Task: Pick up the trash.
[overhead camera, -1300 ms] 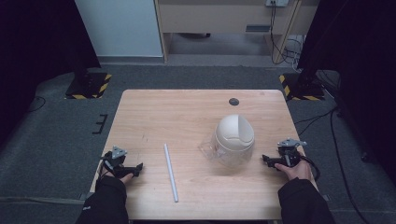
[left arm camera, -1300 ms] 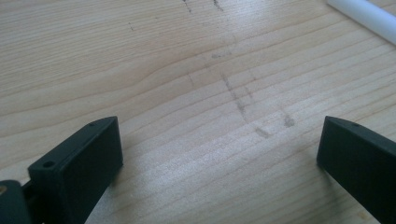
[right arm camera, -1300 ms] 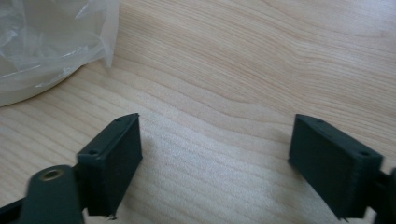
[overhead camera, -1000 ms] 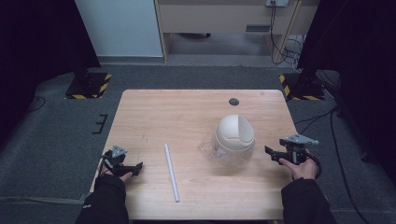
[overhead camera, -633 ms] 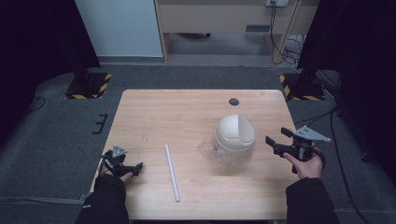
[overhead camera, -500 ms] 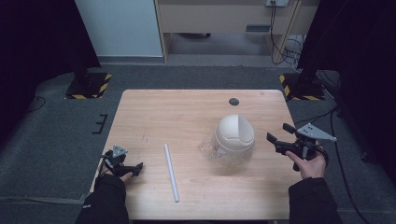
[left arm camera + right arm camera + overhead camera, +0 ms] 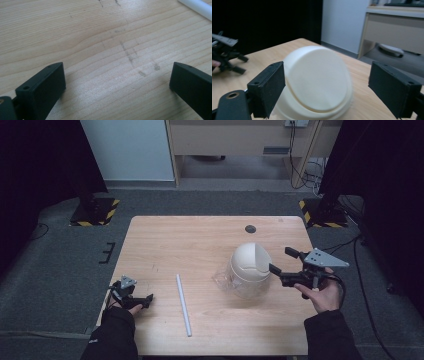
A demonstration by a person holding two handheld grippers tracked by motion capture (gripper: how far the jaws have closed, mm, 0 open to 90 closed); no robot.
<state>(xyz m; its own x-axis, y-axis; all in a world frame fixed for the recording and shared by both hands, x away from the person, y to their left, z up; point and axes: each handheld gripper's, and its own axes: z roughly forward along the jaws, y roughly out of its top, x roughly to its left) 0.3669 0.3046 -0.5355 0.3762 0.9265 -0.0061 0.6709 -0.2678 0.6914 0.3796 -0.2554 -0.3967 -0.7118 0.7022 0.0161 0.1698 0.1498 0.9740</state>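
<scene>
right gripper (image 7: 278,261) raised off the table (image 7: 200,240) at the near right, jaws spread wide, nothing held, aimed at the domed white lid (image 7: 249,261) just ahead of the fingertips. lid seated on a clear container (image 7: 239,289), right of table centre. left gripper (image 7: 137,298) low at the near left edge, jaws likewise apart and empty over bare wood. white tube (image 7: 183,304) lying loose between the two grippers, well apart from the container. small dark disc (image 7: 250,228) near the far edge.

step in hand, as judged: closing in on the lid for a grasp.
- advance level, keeping the dome centred between the jaws.
- set both pads on opposite flanks of the dome, below its widest curve where possible; smooth rounded surface likely to slip upward out of a high pinch.
- close slowly; avoid pushing the light container sideways before contact on both sides.
- keep the left gripper ready to steady the clear base if needed.

right gripper view: lid (image 7: 317,80) framed between the two black jaws, a curved seam across the dome, the other gripper (image 7: 227,58) beyond at the left; clear base hardly discernible here. high view: clear container walls under the lid and full table layout. left gripper view: scuffed wood grain (image 7: 105,50) between the open jaws, tube end (image 7: 195,8) at the upper right corner.
</scene>
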